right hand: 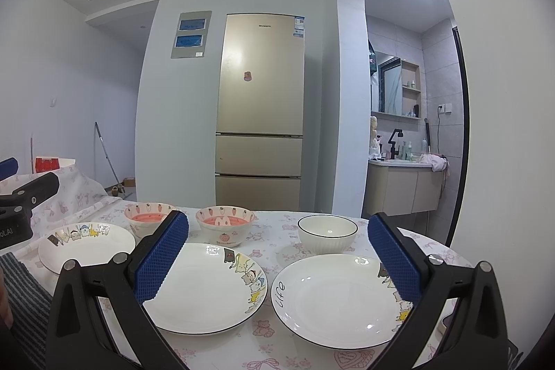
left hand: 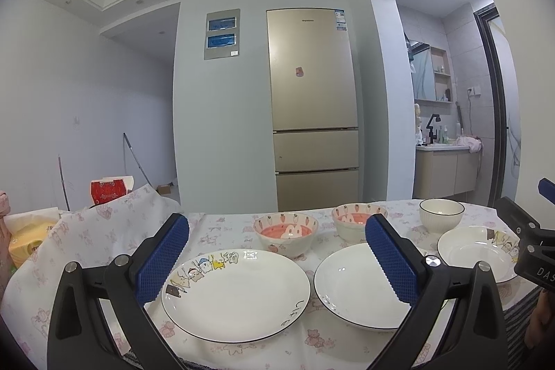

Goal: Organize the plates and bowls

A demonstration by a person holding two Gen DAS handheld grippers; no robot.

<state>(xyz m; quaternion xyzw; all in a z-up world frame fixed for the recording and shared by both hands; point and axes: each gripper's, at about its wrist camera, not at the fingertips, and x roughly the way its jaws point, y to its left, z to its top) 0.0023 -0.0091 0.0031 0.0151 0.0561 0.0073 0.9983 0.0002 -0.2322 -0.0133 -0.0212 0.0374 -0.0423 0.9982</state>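
Observation:
Three white cartoon plates lie in a row on the pink-print tablecloth: left plate point(left hand: 236, 295) point(right hand: 86, 245), middle plate point(left hand: 357, 286) point(right hand: 204, 288), right plate point(left hand: 475, 252) point(right hand: 336, 299). Behind them stand two strawberry bowls with pink insides point(left hand: 286, 233) point(left hand: 350, 221) point(right hand: 147, 219) point(right hand: 224, 226) and a white ribbed bowl point(left hand: 441, 214) point(right hand: 327, 233). My left gripper point(left hand: 277, 252) is open and empty above the left and middle plates. My right gripper point(right hand: 277, 252) is open and empty above the middle and right plates.
A yellow tissue pack point(left hand: 29, 241) and a red box point(left hand: 109, 189) sit at the table's left. A gold fridge point(left hand: 312, 113) stands behind the table, a washbasin cabinet point(right hand: 402, 186) at the right. The table's far edge runs just behind the bowls.

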